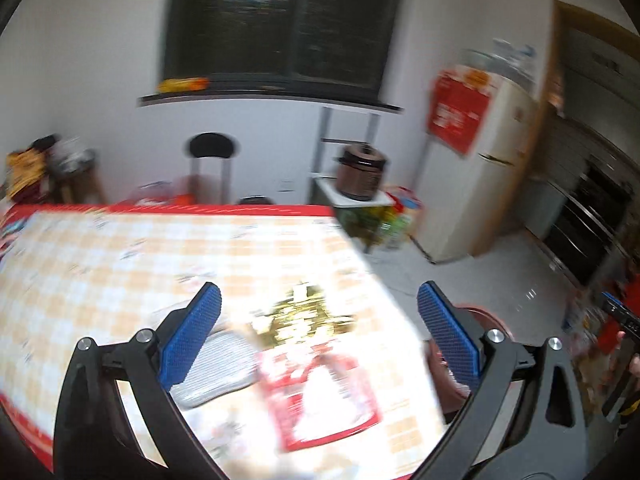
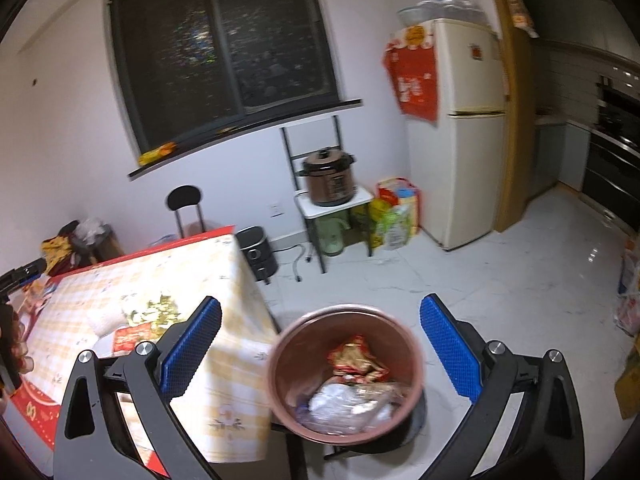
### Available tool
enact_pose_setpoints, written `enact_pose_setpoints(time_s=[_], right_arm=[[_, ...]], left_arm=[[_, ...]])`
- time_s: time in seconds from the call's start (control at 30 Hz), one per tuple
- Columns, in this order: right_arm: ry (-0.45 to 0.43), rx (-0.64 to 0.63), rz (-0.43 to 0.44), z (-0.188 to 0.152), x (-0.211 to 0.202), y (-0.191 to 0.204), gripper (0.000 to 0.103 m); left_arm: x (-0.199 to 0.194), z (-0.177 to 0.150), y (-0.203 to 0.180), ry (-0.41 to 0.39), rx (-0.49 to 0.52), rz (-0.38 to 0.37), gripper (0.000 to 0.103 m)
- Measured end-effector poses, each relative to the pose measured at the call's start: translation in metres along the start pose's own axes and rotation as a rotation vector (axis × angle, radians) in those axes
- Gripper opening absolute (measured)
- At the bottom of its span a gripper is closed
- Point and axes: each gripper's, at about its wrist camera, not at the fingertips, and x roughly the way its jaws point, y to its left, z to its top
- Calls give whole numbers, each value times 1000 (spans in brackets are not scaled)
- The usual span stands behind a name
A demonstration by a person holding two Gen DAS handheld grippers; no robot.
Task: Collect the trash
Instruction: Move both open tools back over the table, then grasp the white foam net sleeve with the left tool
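Observation:
My left gripper (image 1: 318,308) hangs open and empty above the checked tablecloth (image 1: 120,264). Under it, blurred, lie a red and white wrapper (image 1: 320,392), a gold wrapper (image 1: 296,316) and a flat grey-white packet (image 1: 216,364). My right gripper (image 2: 320,312) is open and empty above a brownish-pink bin (image 2: 280,360) that stands beside the table's corner. Inside the bin lie a red-gold wrapper (image 2: 356,356) and clear plastic (image 2: 348,400). The right wrist view shows the same table wrappers (image 2: 144,320) at the left.
Beyond the table (image 2: 224,344) stand a black-seated stool (image 2: 184,200), an air fryer (image 2: 258,252) on the floor, a rack with a brown cooker (image 2: 330,178), bags (image 2: 394,212) and a fridge (image 2: 460,140). White tiled floor (image 2: 500,280) spreads to the right.

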Motion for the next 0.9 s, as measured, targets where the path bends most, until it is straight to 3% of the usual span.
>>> enact_pose_setpoints(time_s=[0.2,0.43,0.9], right_arm=[[15,-38,74,7,21,48,98],[49,-73,127,9,36,108,98],[129,-54,109,-11,55,208,98]], left_arm=[[-38,-26,59,-8,-78,106,97],[-54,-44,106,1,-113,130,97],[-20,-54,182,97,-126,-17,96]])
